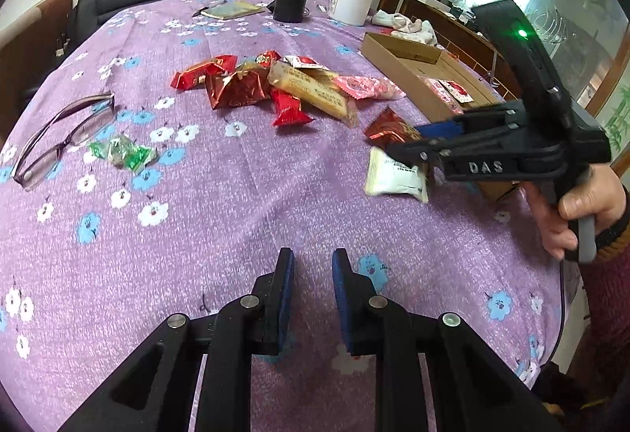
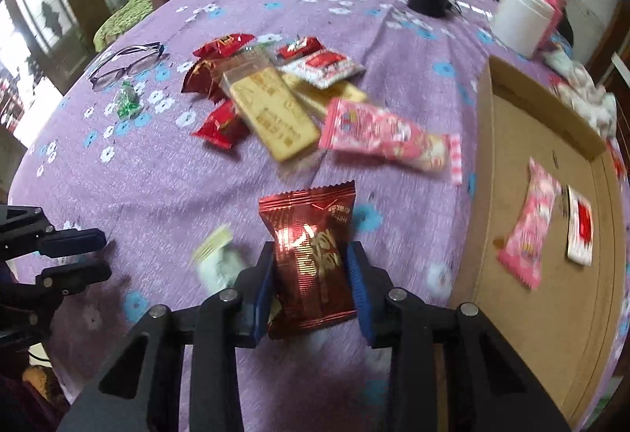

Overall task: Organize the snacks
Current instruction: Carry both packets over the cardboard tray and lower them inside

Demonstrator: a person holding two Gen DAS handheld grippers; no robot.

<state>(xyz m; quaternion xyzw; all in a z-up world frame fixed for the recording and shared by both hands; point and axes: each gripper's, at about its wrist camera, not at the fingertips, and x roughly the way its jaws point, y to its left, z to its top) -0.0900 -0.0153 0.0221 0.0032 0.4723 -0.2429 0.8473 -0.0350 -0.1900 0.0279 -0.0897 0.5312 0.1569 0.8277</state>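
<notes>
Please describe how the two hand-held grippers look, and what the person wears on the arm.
Both grippers, left gripper and right gripper, are black plastic frames with silver round pins at the joints and blue ribbed pads inside the jaws. In the left wrist view the right one shows raised letters "DAS", a green light on its top block and a grey trigger. The sleeve is dark red knit with a black and orange cuff.

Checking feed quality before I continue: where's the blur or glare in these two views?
Right wrist view: motion blur smears the pink packet and cardboard box; glare on the red foil packet between the fingers. Left wrist view: mostly sharp, white packet slightly blurred, fisheye bends the table.
</notes>
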